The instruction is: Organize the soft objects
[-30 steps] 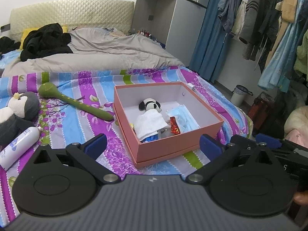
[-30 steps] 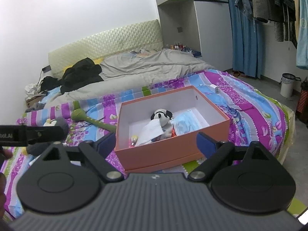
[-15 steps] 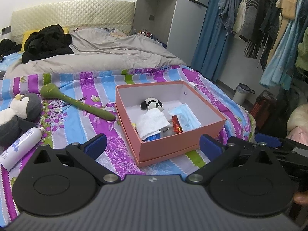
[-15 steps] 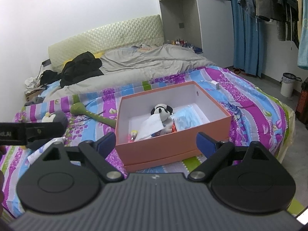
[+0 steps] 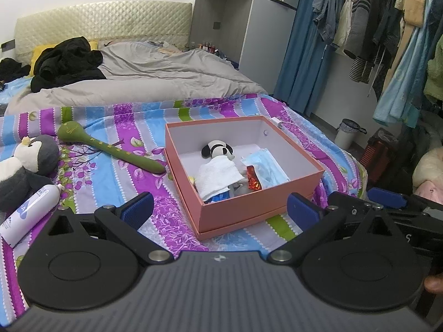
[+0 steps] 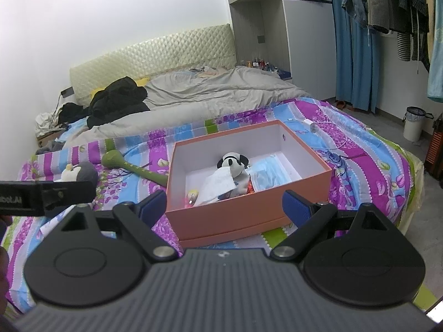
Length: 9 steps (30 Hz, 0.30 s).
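Nothing moved – both grippers wide by box (image 5: 249, 215).

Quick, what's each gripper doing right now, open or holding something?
Left gripper: open, holding nothing.
Right gripper: open, holding nothing.
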Available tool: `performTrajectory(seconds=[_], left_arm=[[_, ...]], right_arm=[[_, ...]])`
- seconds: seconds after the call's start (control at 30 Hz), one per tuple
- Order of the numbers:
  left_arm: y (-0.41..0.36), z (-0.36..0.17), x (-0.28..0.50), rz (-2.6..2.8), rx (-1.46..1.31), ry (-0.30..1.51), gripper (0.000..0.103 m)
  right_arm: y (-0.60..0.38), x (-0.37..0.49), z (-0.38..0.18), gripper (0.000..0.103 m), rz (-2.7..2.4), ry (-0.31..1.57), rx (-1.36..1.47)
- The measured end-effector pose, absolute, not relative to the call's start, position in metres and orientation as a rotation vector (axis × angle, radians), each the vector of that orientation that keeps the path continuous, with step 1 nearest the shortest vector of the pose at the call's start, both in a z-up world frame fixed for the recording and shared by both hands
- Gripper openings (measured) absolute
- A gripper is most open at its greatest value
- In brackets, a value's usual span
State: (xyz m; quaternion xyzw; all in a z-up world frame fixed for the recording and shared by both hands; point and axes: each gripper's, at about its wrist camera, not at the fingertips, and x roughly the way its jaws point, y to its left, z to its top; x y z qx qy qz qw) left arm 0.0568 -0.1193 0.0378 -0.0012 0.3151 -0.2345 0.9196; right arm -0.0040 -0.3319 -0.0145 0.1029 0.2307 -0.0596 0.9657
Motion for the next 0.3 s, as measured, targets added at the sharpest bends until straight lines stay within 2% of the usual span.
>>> performTrajectory(seconds=[0.3], left_arm=[[-0.1152, 0.0377, 0.0589, -0.469, -0.017, 0.647, 0.103]], right_arm=[[-0.3268, -0.0031, -0.0157, 0.092, -0.114, 0.472, 0.198]])
